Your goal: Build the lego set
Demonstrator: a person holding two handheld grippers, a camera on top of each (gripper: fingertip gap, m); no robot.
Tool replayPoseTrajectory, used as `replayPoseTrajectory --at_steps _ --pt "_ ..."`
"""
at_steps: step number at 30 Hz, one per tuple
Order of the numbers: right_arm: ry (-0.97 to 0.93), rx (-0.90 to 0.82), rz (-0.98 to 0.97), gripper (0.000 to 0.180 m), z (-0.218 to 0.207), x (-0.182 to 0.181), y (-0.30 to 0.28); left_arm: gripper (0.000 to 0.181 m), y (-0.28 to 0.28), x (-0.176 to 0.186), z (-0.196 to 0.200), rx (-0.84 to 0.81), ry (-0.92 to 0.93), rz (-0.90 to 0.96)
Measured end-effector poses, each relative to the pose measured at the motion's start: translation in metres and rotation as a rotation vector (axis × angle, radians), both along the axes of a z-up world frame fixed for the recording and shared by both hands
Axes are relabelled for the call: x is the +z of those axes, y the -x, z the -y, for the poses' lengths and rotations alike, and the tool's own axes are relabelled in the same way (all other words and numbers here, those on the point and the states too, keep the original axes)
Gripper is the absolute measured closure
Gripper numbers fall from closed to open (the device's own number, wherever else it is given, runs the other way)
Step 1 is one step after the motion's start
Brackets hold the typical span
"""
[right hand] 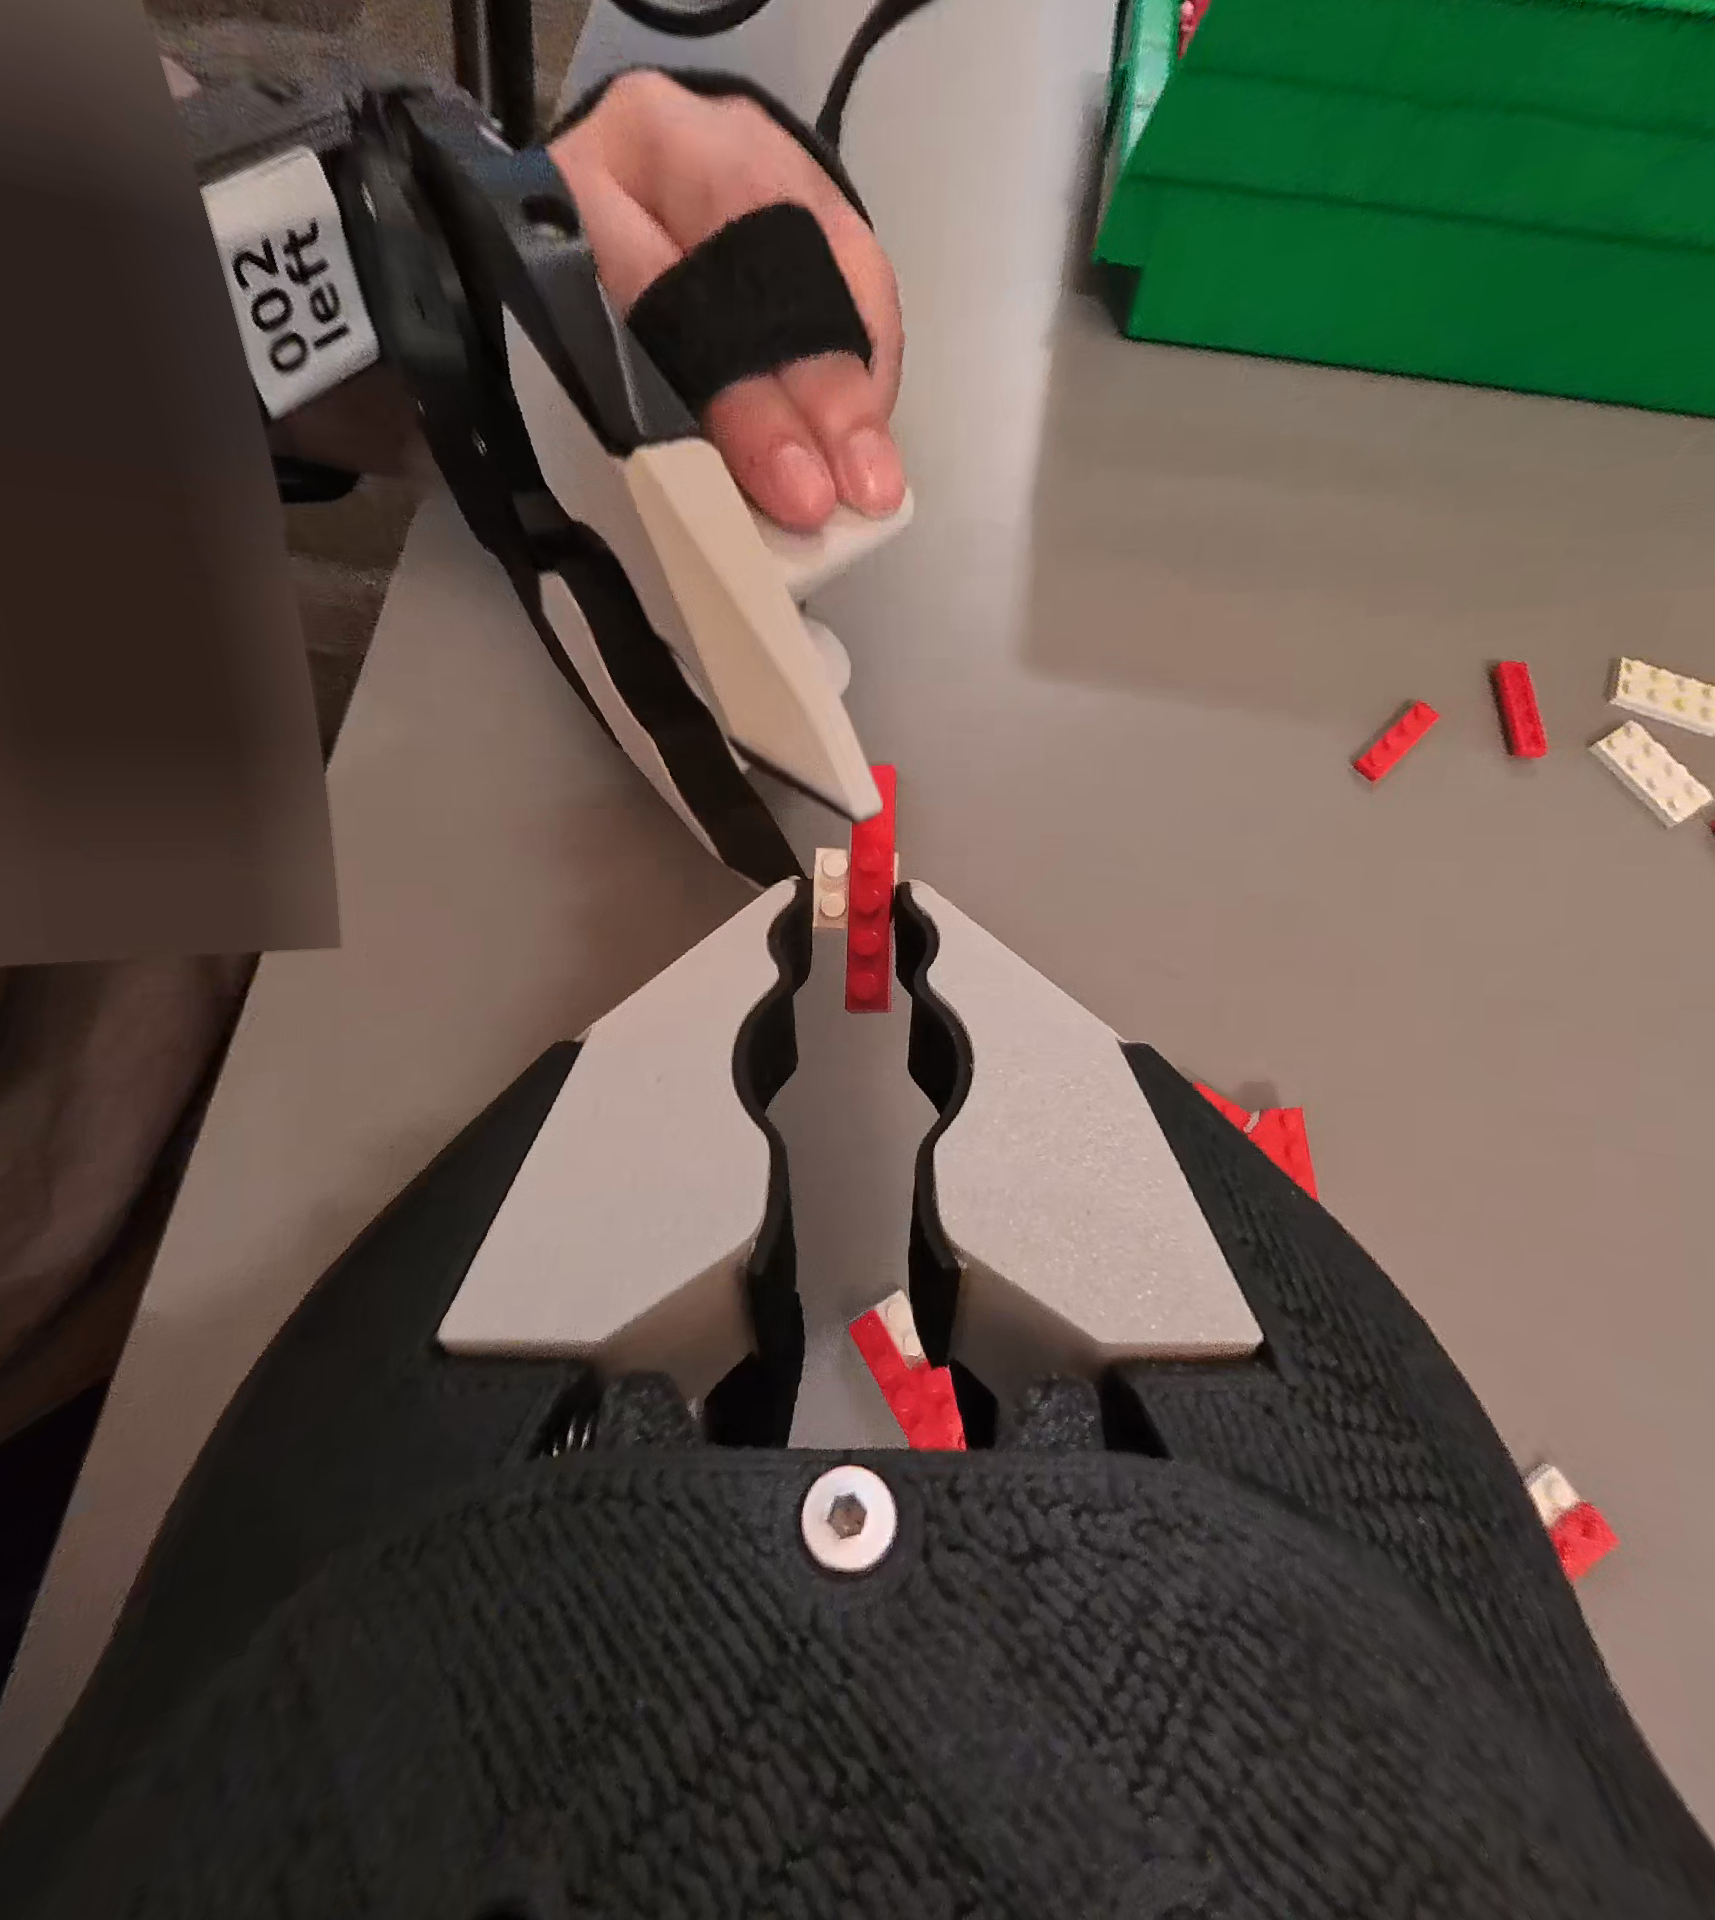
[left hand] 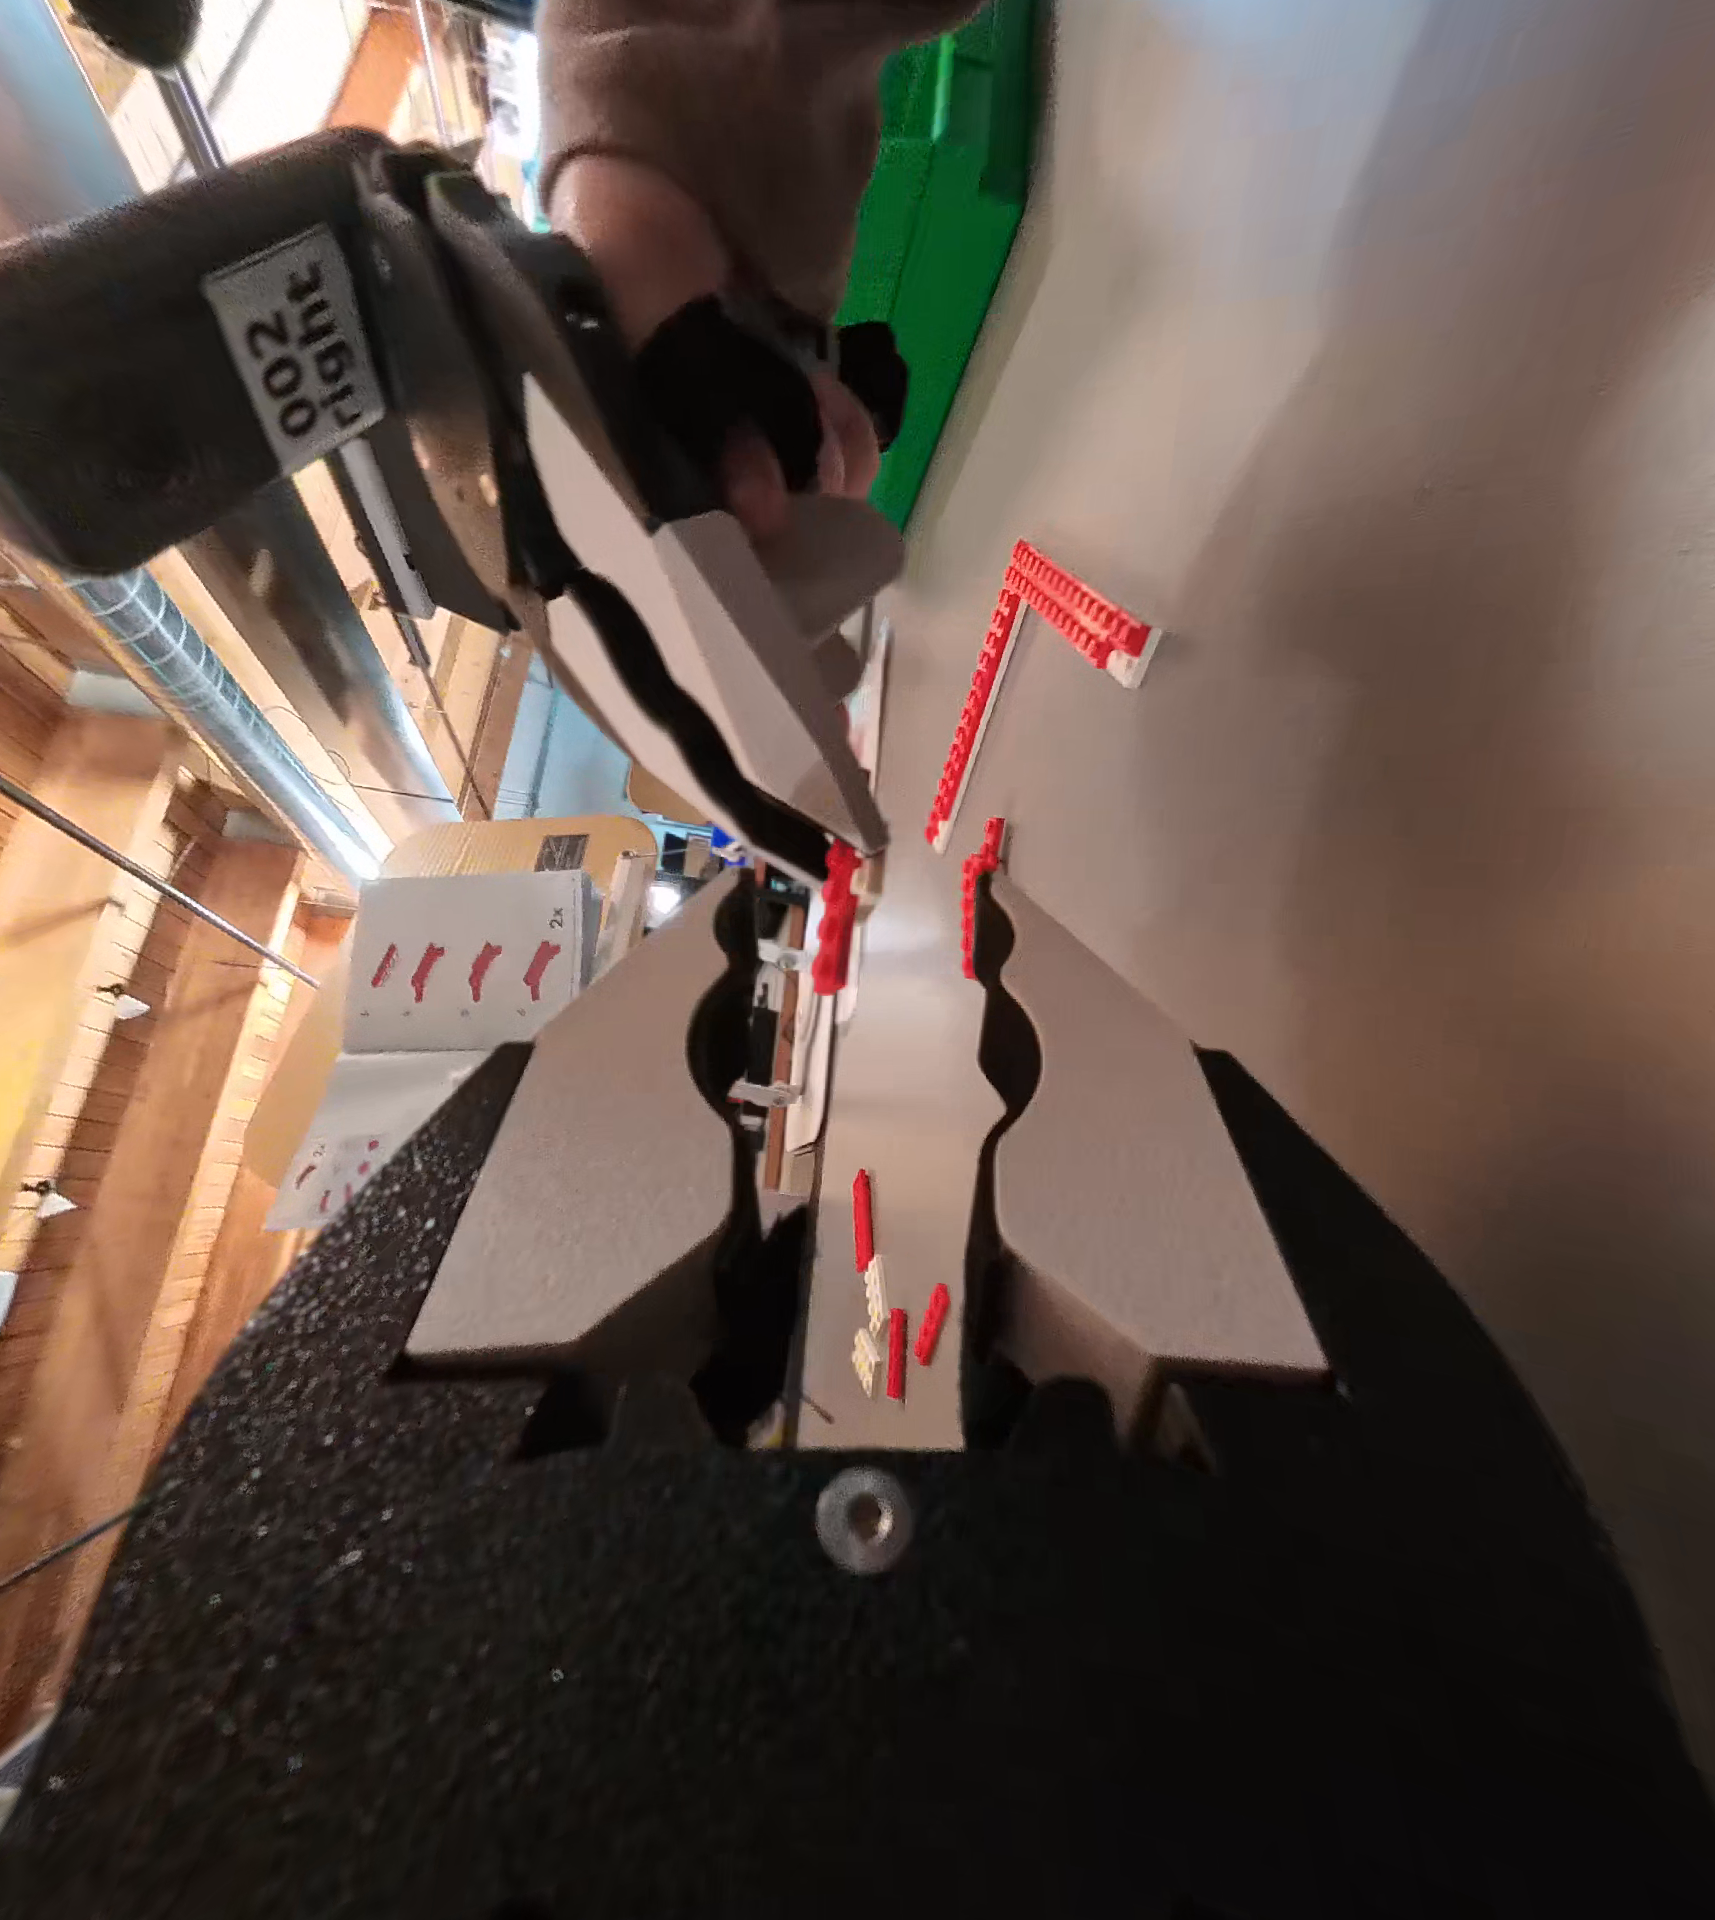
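Observation:
In the right wrist view my right gripper is shut on a red plate with a small white plate stuck to its left side, held above the grey table. My left gripper comes in from the upper left, one fingertip beside the far end of the red plate. In the left wrist view my left gripper is open, and the red plate hangs between its fingers from my right gripper. A red and white L-shaped build lies on the table.
Loose red plates and white plates lie to the right. Stacked green bins stand at the far right. An open instruction booklet stands beyond the table edge. A small red piece sits by my left gripper's fingertip.

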State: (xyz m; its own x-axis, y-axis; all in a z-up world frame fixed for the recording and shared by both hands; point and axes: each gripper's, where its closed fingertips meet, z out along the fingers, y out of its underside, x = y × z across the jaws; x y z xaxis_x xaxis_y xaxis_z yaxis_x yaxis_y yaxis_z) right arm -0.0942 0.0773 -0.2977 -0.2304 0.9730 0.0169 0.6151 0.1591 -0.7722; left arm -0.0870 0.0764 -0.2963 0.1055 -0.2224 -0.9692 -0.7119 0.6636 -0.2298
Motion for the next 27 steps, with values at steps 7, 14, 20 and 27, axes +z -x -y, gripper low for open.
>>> replayPoseTrajectory --at_steps 7,14,20,27 --pt "0.007 0.034 0.007 0.166 0.005 0.006 0.003 0.154 -0.001 -0.002 -0.003 0.021 -0.054 -0.032" --pt "0.016 0.045 0.013 0.166 0.008 0.004 0.003 0.173 0.003 0.004 -0.007 0.052 -0.113 -0.033" --pt "0.003 0.010 0.018 0.167 0.004 0.000 0.004 0.174 0.004 0.000 -0.013 0.116 -0.134 -0.090" --pt "-0.068 -0.069 -0.034 0.166 -0.006 0.005 0.006 0.174 0.007 0.008 -0.022 0.197 -0.120 -0.049"
